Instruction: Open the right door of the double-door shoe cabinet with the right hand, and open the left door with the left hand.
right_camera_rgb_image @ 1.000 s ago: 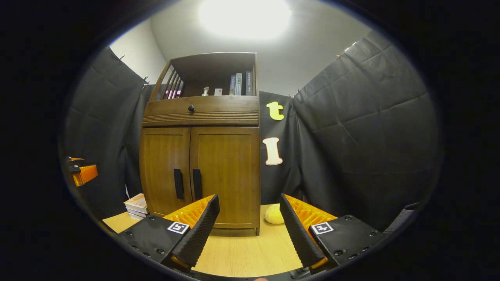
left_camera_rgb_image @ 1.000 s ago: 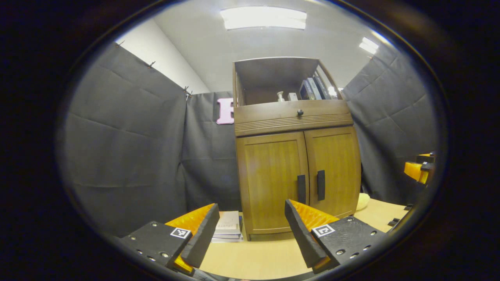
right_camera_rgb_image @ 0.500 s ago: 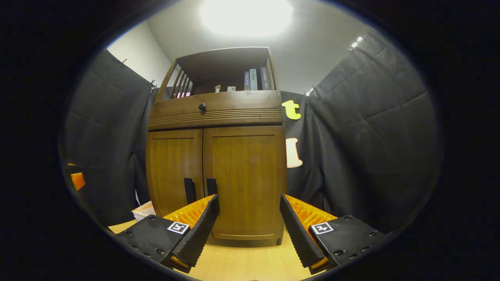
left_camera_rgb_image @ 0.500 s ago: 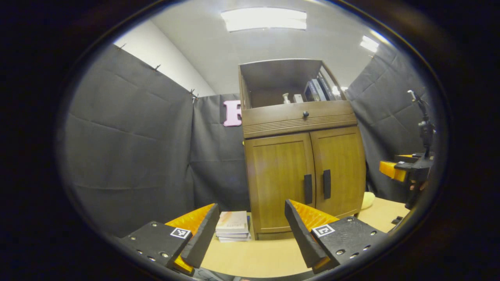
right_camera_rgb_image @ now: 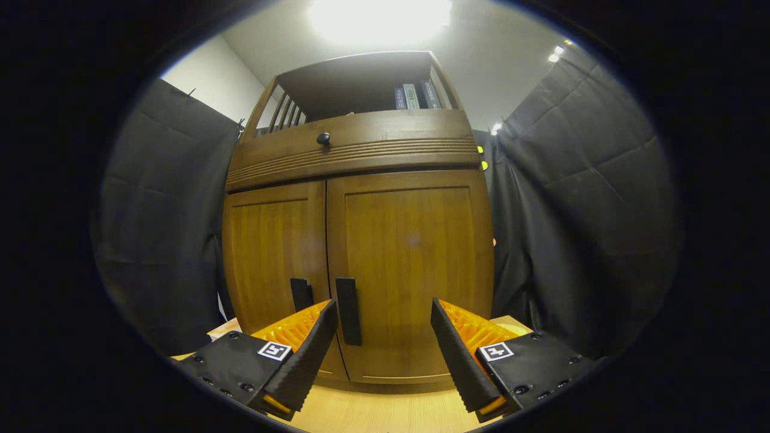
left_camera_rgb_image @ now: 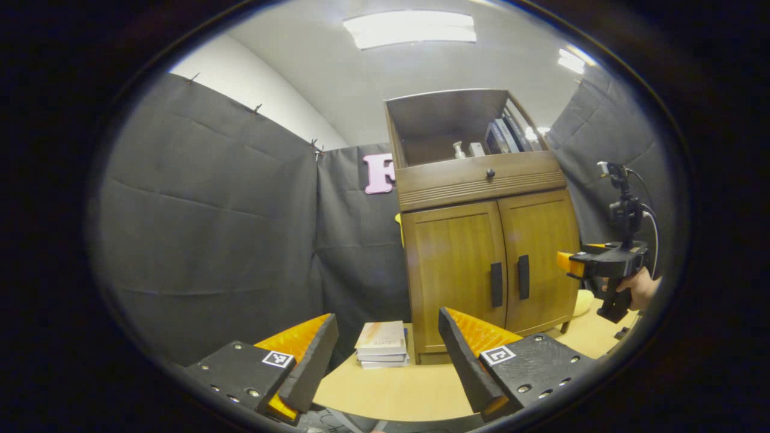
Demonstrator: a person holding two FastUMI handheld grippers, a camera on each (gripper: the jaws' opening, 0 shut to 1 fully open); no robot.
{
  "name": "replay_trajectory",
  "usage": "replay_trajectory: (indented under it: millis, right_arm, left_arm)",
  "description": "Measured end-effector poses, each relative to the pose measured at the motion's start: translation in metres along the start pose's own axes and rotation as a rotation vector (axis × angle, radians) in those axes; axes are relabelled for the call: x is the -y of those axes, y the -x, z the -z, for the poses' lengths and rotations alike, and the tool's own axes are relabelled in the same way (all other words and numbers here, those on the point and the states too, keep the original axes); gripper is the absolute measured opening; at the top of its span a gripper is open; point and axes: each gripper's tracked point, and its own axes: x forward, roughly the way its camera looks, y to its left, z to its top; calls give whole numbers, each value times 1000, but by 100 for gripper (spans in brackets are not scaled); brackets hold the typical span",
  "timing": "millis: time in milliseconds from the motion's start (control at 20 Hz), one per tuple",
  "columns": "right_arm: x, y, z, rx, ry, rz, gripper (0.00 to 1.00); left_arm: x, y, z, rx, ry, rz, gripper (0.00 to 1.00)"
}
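My right gripper [right_camera_rgb_image: 384,337] spread wide facing brown wooden double-door shoe cabinet [right_camera_rgb_image: 361,264], doors closed, books [right_camera_rgb_image: 415,96] on top shelf, left gripper [left_camera_rgb_image: 388,349] wide too.

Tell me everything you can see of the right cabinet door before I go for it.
The right cabinet door looks like brown wood with a recessed panel inside a plain frame. It is shut, flush with the left door, under the drawer front. A dark vertical bar handle sits near its inner edge, low down. Nothing touches it: the right gripper is open just in front of it, its fingers either side of the lower panel, the handle slightly left of the gap.
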Motion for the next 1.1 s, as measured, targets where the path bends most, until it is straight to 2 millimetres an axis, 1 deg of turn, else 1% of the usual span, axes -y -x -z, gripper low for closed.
replay_trajectory:
  millis: [50,100,350,400,450,600,700,750,800,850,900,950,1000,1050,1100]
  right_arm:
    - [-3,-8,2,-3,1,-3,97]
    - [-7,-16,5,-8,3,-11,97]
    - [-28,-51,15,-21,10,-42,97]
    - [-32,-57,18,-27,10,-46,98]
    - [-36,-65,21,-34,10,-53,97]
    - [-42,-87,34,-58,13,-58,97]
    - [-47,-99,43,-77,11,-58,97]
    - [-48,-105,47,-89,8,-54,93]
    - [-49,-110,52,-100,0,-53,92]
    - [-50,-114,54,-109,-10,-55,86]
    - [-51,-119,57,-117,-19,-58,86]
    - [-54,-123,61,-122,-25,-59,86]
    - [-51,-128,61,-124,-31,-47,72]
    - [-55,-128,62,-131,-46,-58,59]
    - [-57,-129,67,-147,-56,-59,45]
  left_arm:
    - [-4,1,0,-2,-1,-10,96]
    - [-8,4,-1,-6,-4,-20,99]
    - [-25,13,3,-15,-14,-64,99]
    - [-27,14,4,-18,-17,-71,96]
    - [-28,14,5,-20,-19,-77,99]
    - [-36,17,6,-26,-27,-92,99]
    - [-37,19,7,-29,-34,-102,99]
    - [-38,19,7,-31,-36,-107,99]
    - [-39,19,6,-33,-38,-113,96]
    - [-40,19,7,-33,-39,-119,97]
    - [-41,19,9,-33,-41,-125,96]
    - [-42,19,8,-31,-43,-129,99]
    - [-42,19,9,-30,-45,-134,99]
    - [-42,19,8,-30,-46,-137,99]
    - [-42,20,9,-31,-46,-139,99]
